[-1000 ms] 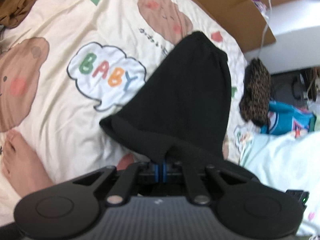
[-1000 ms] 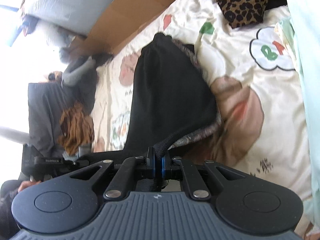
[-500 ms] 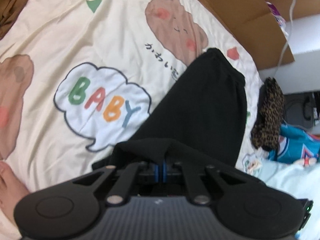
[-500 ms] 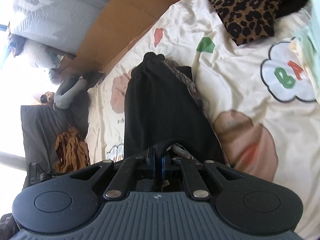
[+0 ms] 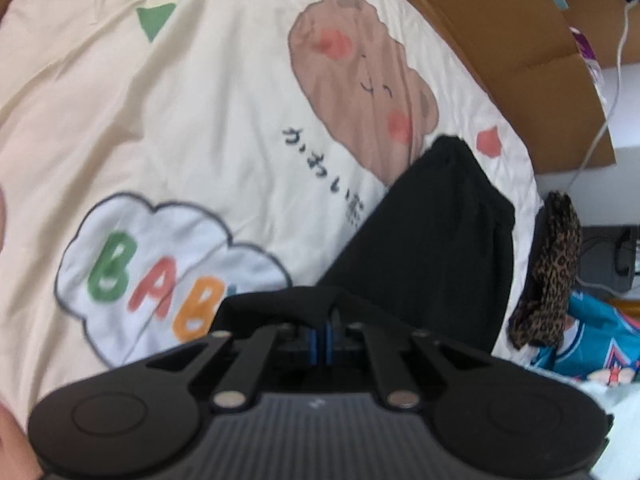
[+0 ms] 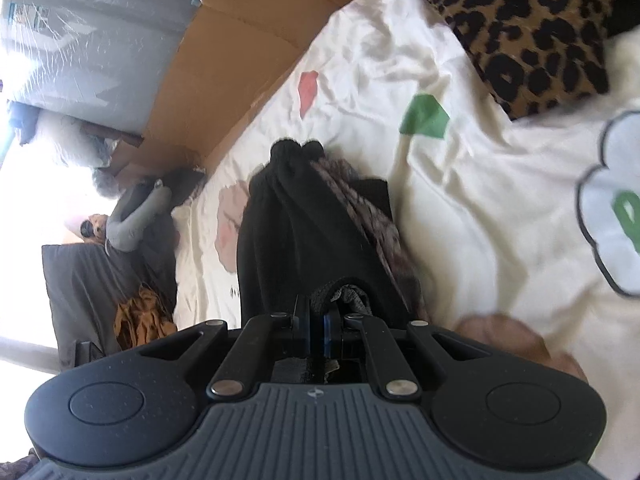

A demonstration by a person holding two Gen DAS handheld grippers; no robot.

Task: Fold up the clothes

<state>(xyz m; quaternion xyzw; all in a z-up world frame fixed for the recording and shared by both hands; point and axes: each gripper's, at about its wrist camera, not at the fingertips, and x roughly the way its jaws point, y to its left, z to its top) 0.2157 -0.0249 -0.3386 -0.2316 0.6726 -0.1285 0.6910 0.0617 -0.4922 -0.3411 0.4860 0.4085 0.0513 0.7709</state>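
Black garment (image 5: pixel 432 248) pinched by both downward-angled hand-held grippers, left (image 5: pixel 320 334) and right (image 6: pixel 318 330).

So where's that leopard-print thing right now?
The leopard-print cloth lies at the right wrist view's upper right, on the cartoon bedsheet, beyond the black garment.

Both tools look alike. The left gripper (image 5: pixel 320 330) has a wide matte-black body, its ribbed grey grip plate at six o'clock. Round raised discs sit at eight and four o'clock. Two black link bars with silver rivets run up to blue-edged fingers (image 5: pixel 314 340). The right gripper (image 6: pixel 318 334) shows the same parts, with a small, perhaps embossed, mark on the plate.
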